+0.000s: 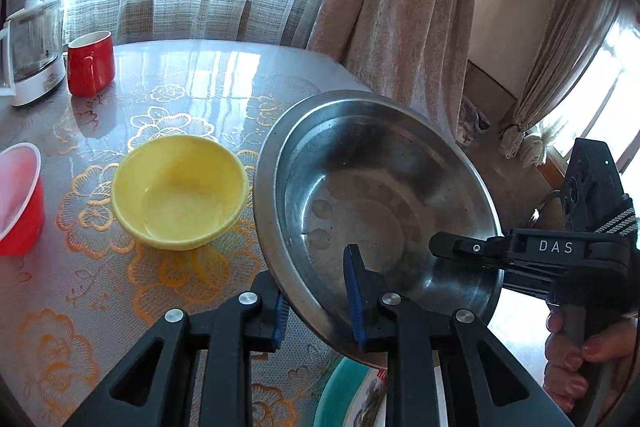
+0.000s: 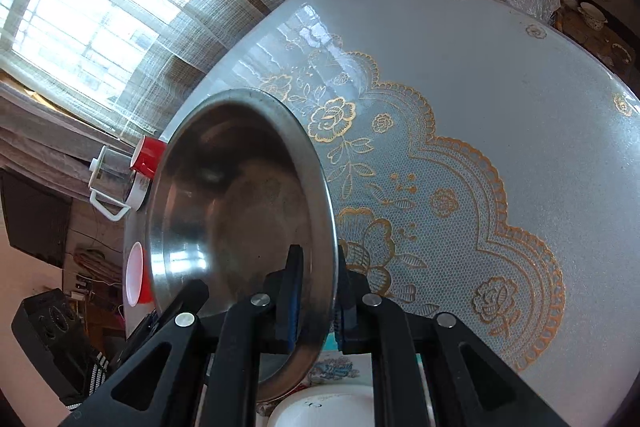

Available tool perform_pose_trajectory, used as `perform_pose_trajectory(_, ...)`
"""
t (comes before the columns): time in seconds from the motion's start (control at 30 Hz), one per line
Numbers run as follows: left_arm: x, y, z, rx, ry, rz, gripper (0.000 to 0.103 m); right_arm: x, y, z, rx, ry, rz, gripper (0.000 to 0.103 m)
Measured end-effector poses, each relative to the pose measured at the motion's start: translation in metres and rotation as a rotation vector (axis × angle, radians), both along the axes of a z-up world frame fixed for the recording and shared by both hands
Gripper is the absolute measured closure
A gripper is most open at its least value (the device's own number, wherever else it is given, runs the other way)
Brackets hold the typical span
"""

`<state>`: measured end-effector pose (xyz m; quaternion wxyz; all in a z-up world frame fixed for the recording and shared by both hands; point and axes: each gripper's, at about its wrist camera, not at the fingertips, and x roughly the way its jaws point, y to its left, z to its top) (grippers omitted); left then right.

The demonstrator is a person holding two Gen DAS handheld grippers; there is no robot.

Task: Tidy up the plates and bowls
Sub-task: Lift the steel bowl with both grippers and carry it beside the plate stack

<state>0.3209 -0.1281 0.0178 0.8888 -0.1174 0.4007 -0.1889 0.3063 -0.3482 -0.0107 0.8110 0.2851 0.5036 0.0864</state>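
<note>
A steel bowl (image 1: 380, 195) is held tilted above the table by both grippers. My left gripper (image 1: 316, 301) is shut on its near rim, one blue pad inside and one outside. My right gripper (image 2: 316, 297) is shut on the rim of the same steel bowl (image 2: 236, 195), and it also shows in the left wrist view (image 1: 460, 247) at the bowl's right edge. A yellow bowl (image 1: 180, 187) stands on the table left of the steel bowl. A teal-rimmed plate (image 1: 344, 391) lies below the steel bowl. A white bowl (image 2: 332, 407) sits low in the right wrist view.
A red mug (image 1: 91, 63) and a glass kettle (image 1: 34, 51) stand at the far left. A red plastic bowl (image 1: 18, 199) is at the left edge. The table (image 2: 500, 87) has a lace-pattern cover. Curtains (image 1: 392, 7) hang behind.
</note>
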Motion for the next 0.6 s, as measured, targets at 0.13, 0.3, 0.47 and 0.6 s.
perform_pose_trajectory(0.13,-0.031,0.02,0.01,-0.001,-0.039,0.032,0.078,-0.021,0.02,0.013,0.001,-0.023,0.024,0.09)
perform_pose_trajectory(0.3,-0.074,0.05,0.017,-0.001,-0.057,0.069,0.078,-0.055,0.045,0.021,0.011,-0.037,0.061,0.09)
perform_pose_trajectory(0.47,-0.113,0.077,0.014,0.004,-0.053,0.094,0.078,-0.085,0.074,0.019,0.011,-0.038,0.099,0.09)
perform_pose_trajectory(0.6,-0.137,0.092,0.01,0.024,-0.046,0.106,0.078,-0.108,0.091,0.009,0.028,-0.027,0.108,0.09)
